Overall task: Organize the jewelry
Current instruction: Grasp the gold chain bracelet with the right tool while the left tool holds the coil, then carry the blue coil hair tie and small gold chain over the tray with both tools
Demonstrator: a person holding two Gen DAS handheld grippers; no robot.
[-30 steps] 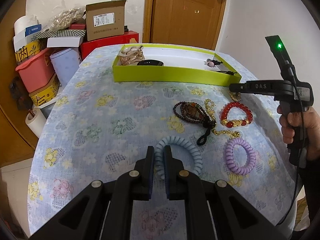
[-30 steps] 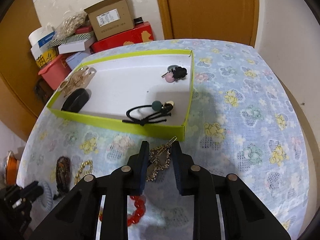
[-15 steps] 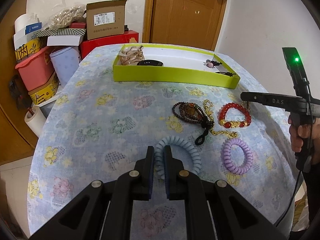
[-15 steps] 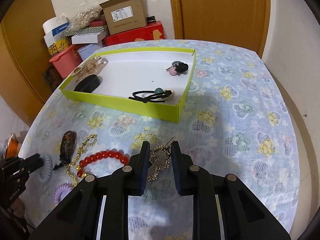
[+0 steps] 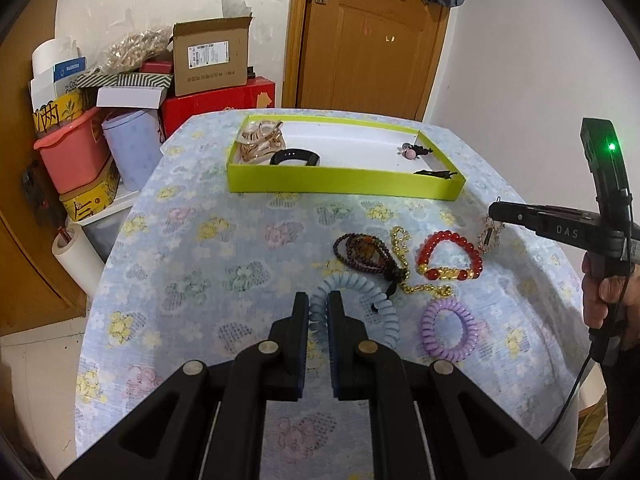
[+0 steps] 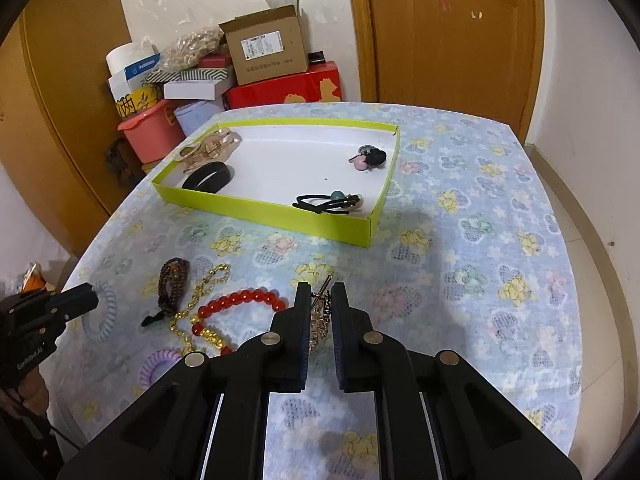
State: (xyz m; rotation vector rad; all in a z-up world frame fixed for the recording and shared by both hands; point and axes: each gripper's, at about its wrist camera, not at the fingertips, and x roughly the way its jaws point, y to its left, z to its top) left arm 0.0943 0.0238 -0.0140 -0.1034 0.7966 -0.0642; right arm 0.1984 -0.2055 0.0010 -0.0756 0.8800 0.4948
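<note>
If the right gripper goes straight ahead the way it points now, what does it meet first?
Probably the lime-green tray, at its near wall toward the right corner. Bare tablecloth lies between; the right gripper holds a gold hair clip.

A lived-in home room. Table (image 5: pixel 192 240) under a floral cloth; behind it a wooden door (image 5: pixel 368 40). Left of the door, stacked household clutter against the plaster wall: cardboard box (image 5: pixel 210 60), red box (image 5: pixel 218 98), pink tub (image 5: pixel 72 152).

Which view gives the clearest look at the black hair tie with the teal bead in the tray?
Right wrist: the black hair tie and its bead show from above. Left wrist shows only a dark sliver behind the tray's wall.
</note>
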